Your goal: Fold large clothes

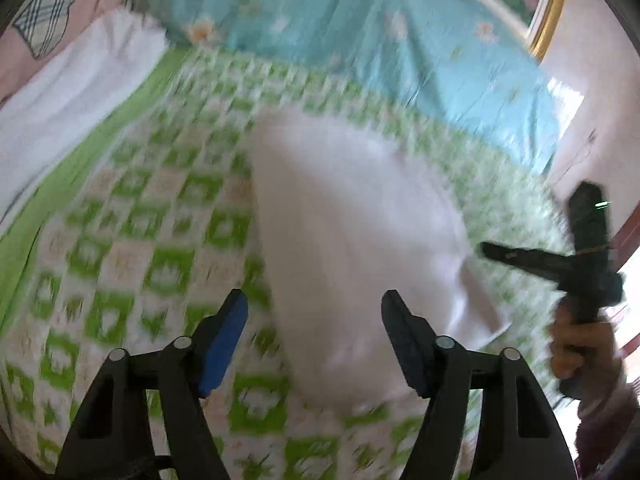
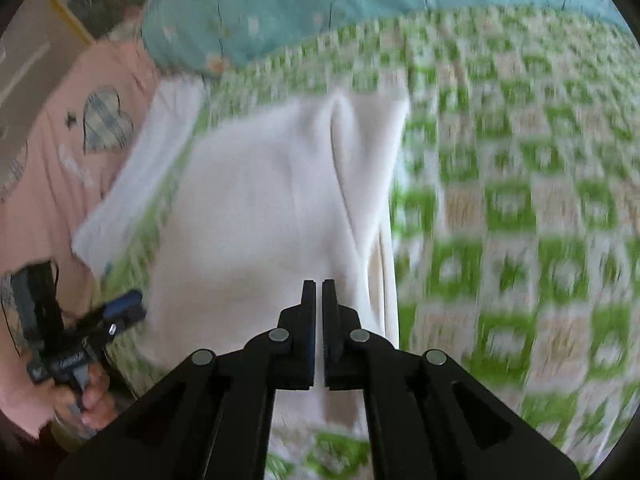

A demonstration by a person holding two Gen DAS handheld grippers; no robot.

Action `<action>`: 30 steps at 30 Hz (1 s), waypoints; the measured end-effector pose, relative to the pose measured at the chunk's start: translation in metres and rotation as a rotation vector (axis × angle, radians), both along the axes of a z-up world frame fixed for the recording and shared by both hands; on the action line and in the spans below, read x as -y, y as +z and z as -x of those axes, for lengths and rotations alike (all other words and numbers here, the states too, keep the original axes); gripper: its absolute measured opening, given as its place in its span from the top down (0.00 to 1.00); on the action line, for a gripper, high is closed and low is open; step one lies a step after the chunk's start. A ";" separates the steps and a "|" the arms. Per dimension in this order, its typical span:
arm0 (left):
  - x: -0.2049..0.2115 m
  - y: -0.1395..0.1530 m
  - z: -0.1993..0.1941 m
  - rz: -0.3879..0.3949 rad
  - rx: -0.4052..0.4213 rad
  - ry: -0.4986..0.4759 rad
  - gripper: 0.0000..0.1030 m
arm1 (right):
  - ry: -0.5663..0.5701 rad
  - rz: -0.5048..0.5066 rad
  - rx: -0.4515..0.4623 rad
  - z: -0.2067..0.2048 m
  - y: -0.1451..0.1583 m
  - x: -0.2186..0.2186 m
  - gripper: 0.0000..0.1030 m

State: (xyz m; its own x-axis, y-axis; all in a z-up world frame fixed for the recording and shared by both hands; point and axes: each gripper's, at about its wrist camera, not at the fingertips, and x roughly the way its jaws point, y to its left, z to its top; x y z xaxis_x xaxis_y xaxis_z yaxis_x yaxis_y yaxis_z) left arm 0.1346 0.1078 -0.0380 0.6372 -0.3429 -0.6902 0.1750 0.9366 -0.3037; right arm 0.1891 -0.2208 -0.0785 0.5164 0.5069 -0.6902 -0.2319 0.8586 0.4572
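Observation:
A folded white garment (image 1: 352,220) lies on the green-and-white checked bedspread (image 1: 132,248), long and narrow, its far end wider. In the left wrist view my left gripper (image 1: 314,294) hovers over its near end, open, nothing touching the pads. At the right edge a hand holds my right gripper (image 1: 490,249) beside the garment's right side. In the right wrist view the right gripper (image 2: 318,283) is shut above the white garment (image 2: 272,200); I see no cloth pinched in it. The left gripper shows there at lower left by its blue pad (image 2: 126,300).
A second white cloth (image 1: 68,92) lies at the bedspread's left edge, beside a pink garment with a checked heart patch (image 2: 106,120). A turquoise flowered blanket (image 1: 360,28) covers the far end of the bed. A gold-framed edge (image 1: 554,4) stands at the far right.

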 end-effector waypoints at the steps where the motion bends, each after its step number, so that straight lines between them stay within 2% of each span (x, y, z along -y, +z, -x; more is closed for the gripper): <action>1: 0.001 0.003 -0.005 0.012 0.008 -0.007 0.38 | -0.009 -0.006 0.010 -0.010 0.005 -0.002 0.98; 3: 0.008 0.008 -0.022 0.014 0.025 -0.024 0.47 | -0.025 -0.006 0.031 -0.031 0.010 -0.009 0.98; 4: 0.014 0.005 -0.031 -0.020 0.027 -0.027 0.47 | -0.031 -0.016 0.034 -0.042 0.010 -0.013 0.98; 6: 0.023 -0.009 -0.051 -0.124 -0.016 0.015 0.57 | -0.037 -0.012 0.002 -0.066 0.003 -0.021 0.98; 7: 0.022 -0.024 -0.065 -0.132 -0.074 0.036 0.58 | -0.053 0.014 -0.005 -0.072 -0.002 -0.025 0.98; 8: 0.017 -0.033 -0.073 -0.093 -0.102 0.043 0.57 | -0.071 0.054 -0.017 -0.079 -0.008 -0.028 0.98; 9: 0.013 -0.037 -0.077 -0.071 -0.110 0.052 0.51 | -0.068 0.079 -0.035 -0.086 -0.018 -0.031 1.00; 11: 0.010 -0.041 -0.081 -0.060 -0.113 0.065 0.47 | -0.070 0.073 -0.038 -0.092 -0.030 -0.028 1.00; 18: 0.016 -0.040 -0.086 -0.100 -0.122 0.078 0.46 | -0.072 0.072 -0.026 -0.098 -0.032 -0.030 1.00; 23: 0.021 -0.037 -0.084 -0.141 -0.121 0.082 0.46 | -0.072 0.010 0.001 -0.067 -0.010 -0.025 0.98; 26: 0.023 -0.036 -0.082 -0.158 -0.118 0.084 0.46 | -0.052 0.027 0.026 -0.044 -0.002 -0.027 0.98; 30: 0.023 -0.037 -0.081 -0.152 -0.124 0.087 0.46 | -0.060 0.086 -0.040 -0.035 -0.022 -0.023 0.98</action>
